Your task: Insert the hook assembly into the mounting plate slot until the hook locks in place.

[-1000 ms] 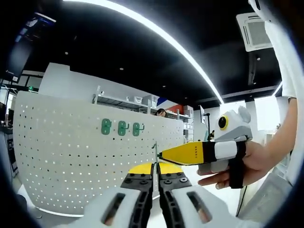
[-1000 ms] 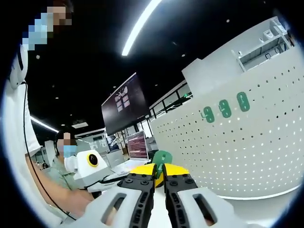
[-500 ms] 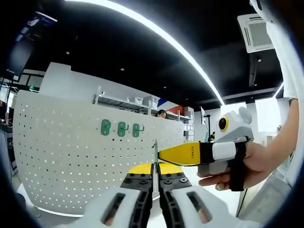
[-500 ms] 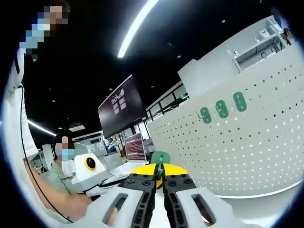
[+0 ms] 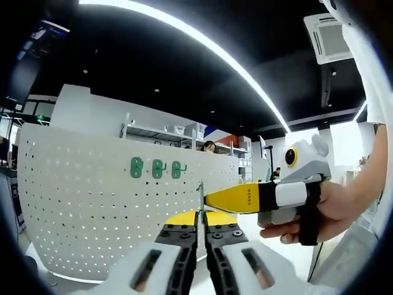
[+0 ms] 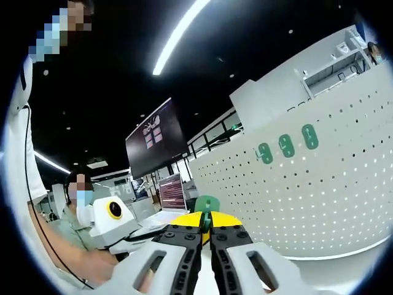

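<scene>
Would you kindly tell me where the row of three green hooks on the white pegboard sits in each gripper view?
Left gripper view: the three green hooks sit left of centre, on the upper part of the white pegboard.
Right gripper view: the hooks sit right of centre, rising toward the right.
Shared landmark: the long ceiling light strip, which also crosses the right gripper view.

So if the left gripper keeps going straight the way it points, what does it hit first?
Probably the right gripper's yellow jaws, which reach in from the right and meet the green plate the left gripper is pinching. Beyond that stands the white pegboard with three green hooks; depth is uncertain.
</scene>
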